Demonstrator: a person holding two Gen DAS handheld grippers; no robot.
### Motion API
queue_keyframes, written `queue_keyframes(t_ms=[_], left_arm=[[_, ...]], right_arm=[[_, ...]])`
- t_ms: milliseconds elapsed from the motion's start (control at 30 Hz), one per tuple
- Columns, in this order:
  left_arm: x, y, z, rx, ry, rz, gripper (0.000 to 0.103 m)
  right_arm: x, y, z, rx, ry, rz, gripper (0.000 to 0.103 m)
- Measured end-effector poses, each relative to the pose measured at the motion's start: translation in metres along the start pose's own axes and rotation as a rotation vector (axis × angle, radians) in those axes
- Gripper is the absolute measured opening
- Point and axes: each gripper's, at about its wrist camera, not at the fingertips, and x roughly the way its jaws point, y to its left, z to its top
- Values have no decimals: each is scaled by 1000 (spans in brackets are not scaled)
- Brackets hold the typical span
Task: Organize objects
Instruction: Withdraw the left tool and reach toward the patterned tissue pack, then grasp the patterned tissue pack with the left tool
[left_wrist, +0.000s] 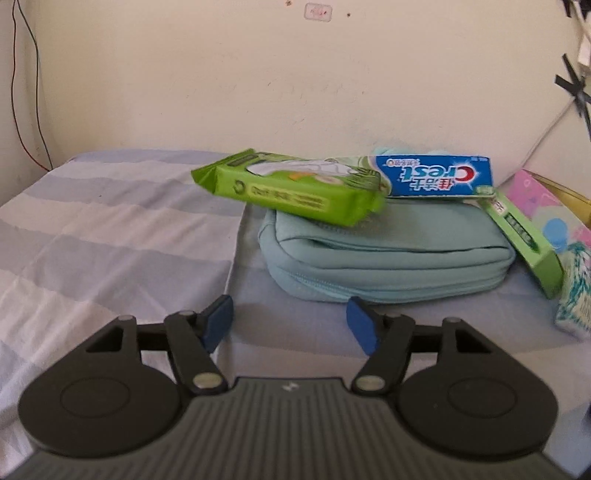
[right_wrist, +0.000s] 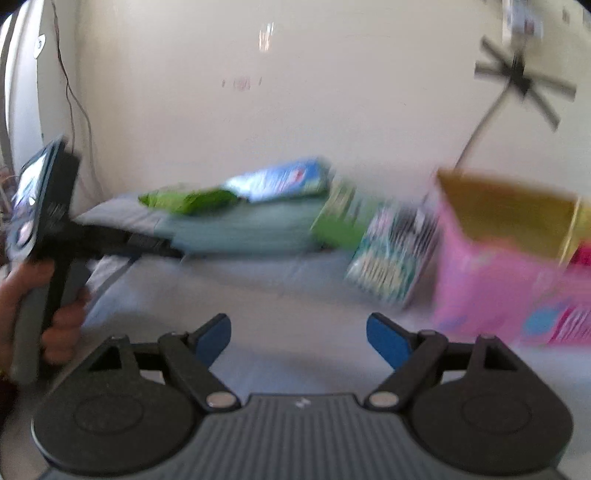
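Note:
A teal zip pouch (left_wrist: 388, 251) lies on the bed. On top of it rest a green wipes pack (left_wrist: 295, 188) and a blue Crest toothpaste box (left_wrist: 436, 177). A green box (left_wrist: 524, 240) leans against the pouch's right end. My left gripper (left_wrist: 291, 325) hovers open just in front of the pouch, with nothing between its blue pads. In the blurred right wrist view the same pouch (right_wrist: 240, 229), wipes pack (right_wrist: 188, 201) and toothpaste box (right_wrist: 277, 181) show at centre. My right gripper (right_wrist: 299, 339) is open and empty over the sheet.
A pink open box (right_wrist: 491, 266) stands at the right, with a patterned teal packet (right_wrist: 391, 258) beside it. The striped sheet (left_wrist: 110, 229) spreads to the left. A hand (right_wrist: 55, 317) holds the other gripper at the left edge. A wall is close behind.

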Motion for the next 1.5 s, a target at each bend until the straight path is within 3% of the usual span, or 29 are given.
queue_keyframes(t_ms=[100,133,200,267,367,433,567,700,833,933,1033,1167,1267,1333,1433,1500], left_arm=[[-3,0,-3,-15,-8,-21,70],[0,0,-1,-23,-9,-29,70],[1,7,-1,-41,-12,-42,70],[1,13,0,-58,-13,-53,70],[1,14,0,-70,-14,-64,71],[0,15,0,-71,-15,-67,72],[-1,15,0,-79,-14,-82,75],[-1,16,0,-82,-12,-88,76],[-10,21,-2,-76,-12,-87,77],[-7,19,-2,-76,-12,-88,77],[-6,18,-2,-74,-12,-89,77],[-5,15,-1,-61,-11,-106,77],[-8,11,-3,-35,-8,-135,77],[-9,10,-4,-23,-1,-152,77],[-15,9,-8,-12,16,-156,77],[-24,9,-11,-17,30,-191,77]], right_arm=[[4,-5,29,-122,-56,-68,85],[9,-8,39,-171,-56,-77,91],[30,-13,56,-229,-9,-86,94],[53,-22,67,-208,68,-63,93],[71,-18,63,-224,118,-49,82],[78,-11,58,-257,115,-93,76],[83,-8,48,-257,139,-137,71],[85,-2,28,-350,140,-245,64],[86,5,8,-447,117,-333,31],[70,7,-1,-439,77,-336,23],[38,10,-8,-359,39,-248,22],[-9,30,-27,-305,14,-79,24],[-40,49,-41,-285,32,116,41],[-56,52,-47,-230,30,223,58],[-69,50,-49,-185,-2,239,77],[-70,41,-51,-173,-15,203,78]])
